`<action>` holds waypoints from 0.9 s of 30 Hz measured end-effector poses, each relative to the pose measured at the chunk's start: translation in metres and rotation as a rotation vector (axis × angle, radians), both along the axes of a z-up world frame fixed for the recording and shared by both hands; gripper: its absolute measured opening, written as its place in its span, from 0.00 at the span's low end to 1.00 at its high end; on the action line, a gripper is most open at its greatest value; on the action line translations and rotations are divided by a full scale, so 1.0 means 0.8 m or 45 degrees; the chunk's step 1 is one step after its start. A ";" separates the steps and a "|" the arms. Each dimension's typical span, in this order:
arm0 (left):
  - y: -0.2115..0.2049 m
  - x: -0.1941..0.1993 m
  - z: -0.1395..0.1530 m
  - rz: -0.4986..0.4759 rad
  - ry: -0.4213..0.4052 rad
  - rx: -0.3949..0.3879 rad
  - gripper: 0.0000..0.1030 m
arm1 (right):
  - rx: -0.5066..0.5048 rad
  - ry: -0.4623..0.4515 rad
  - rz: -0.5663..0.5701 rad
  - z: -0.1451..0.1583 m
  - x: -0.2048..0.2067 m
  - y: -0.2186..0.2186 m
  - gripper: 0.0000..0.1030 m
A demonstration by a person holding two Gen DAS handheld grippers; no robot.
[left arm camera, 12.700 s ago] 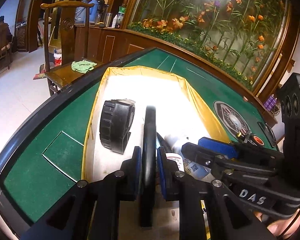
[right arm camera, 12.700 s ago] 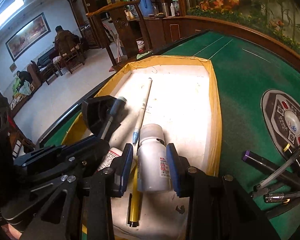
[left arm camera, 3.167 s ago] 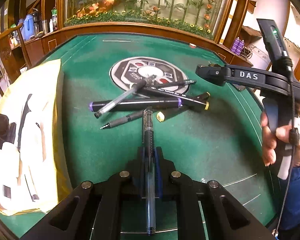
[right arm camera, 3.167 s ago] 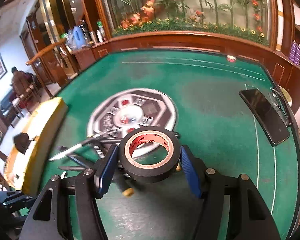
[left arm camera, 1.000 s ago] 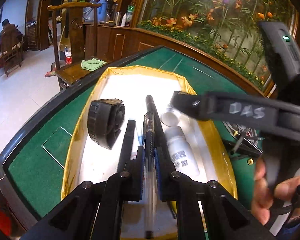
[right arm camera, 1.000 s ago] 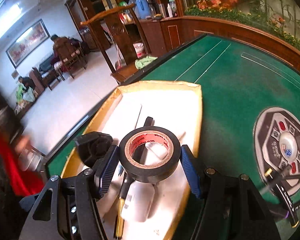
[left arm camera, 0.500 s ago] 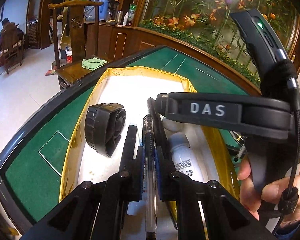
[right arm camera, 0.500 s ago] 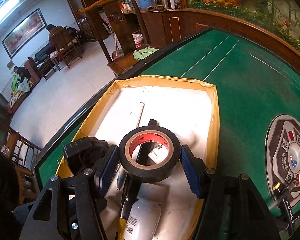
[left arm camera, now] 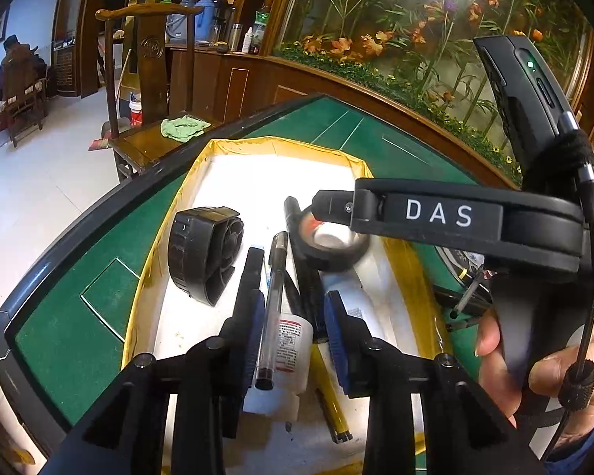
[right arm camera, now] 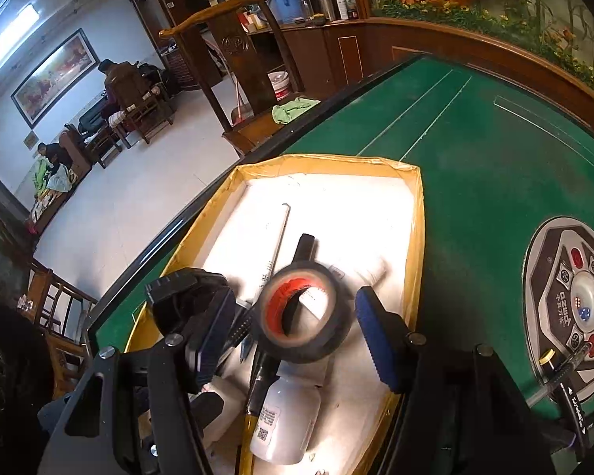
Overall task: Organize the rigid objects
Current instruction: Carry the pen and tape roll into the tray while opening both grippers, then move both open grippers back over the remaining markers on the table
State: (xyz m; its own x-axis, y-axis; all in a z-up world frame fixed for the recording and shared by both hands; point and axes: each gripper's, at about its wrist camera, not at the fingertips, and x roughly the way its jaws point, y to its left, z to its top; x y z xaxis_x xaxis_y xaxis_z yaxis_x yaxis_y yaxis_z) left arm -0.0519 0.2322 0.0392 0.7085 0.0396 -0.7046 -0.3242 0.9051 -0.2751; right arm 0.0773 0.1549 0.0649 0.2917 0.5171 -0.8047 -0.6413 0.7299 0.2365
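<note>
Both grippers hover over a white tray with a yellow rim (left arm camera: 281, 144). My left gripper (left arm camera: 295, 328) has its jaws opening. A clear pen (left arm camera: 271, 308) lies loose between them, beside the left pad, resting on a white bottle (left arm camera: 291, 336). My right gripper (right arm camera: 293, 336) is open. A black tape roll with a red core (right arm camera: 303, 316) sits tilted and blurred between its fingers, clear of both pads. In the left wrist view the tape roll (left arm camera: 328, 241) lies under the right gripper's finger, over a black marker (left arm camera: 297, 217).
A black round fan-like part (left arm camera: 204, 253), a yellow pen (left arm camera: 328, 396) and a second white bottle (right arm camera: 285, 419) also lie in the tray. Several pens (right arm camera: 566, 372) lie by the control disc (right arm camera: 574, 289) on the green table. A wooden chair (left arm camera: 150, 59) stands beyond the edge.
My left jaws have parted and let the clear pen go onto the bottle. The tape roll has tipped loose between my right fingers. Neither hand has shifted much.
</note>
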 end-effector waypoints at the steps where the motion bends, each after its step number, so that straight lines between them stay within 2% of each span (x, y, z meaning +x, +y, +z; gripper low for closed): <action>1: -0.001 -0.001 0.001 0.000 -0.001 0.002 0.33 | 0.007 0.001 0.006 0.002 -0.001 0.000 0.61; 3: -0.001 -0.002 0.003 0.007 -0.004 0.004 0.39 | 0.008 0.002 0.010 0.005 -0.004 -0.001 0.61; 7: -0.007 -0.005 0.008 -0.002 -0.012 0.014 0.39 | 0.052 0.007 0.010 0.011 -0.012 -0.019 0.61; 12: -0.026 -0.005 0.017 -0.046 -0.034 0.028 0.39 | 0.109 0.014 -0.020 0.013 -0.022 -0.066 0.61; 21: -0.101 -0.001 0.021 -0.200 -0.035 0.070 0.39 | 0.261 0.038 -0.167 0.017 -0.015 -0.205 0.61; 25: -0.146 -0.002 0.017 -0.283 -0.042 0.085 0.39 | 0.230 0.024 -0.295 0.009 0.010 -0.267 0.61; 27: -0.168 0.000 0.013 -0.319 -0.027 0.137 0.49 | 0.193 0.039 -0.366 -0.003 0.029 -0.293 0.61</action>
State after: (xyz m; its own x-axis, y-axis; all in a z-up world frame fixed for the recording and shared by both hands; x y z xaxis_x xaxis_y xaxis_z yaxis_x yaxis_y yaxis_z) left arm -0.0523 0.0979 0.0494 0.7201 -0.0651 -0.6908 -0.0817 0.9807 -0.1776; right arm 0.1004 -0.0798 0.0625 0.4201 0.5317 -0.7355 -0.4054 0.8350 0.3721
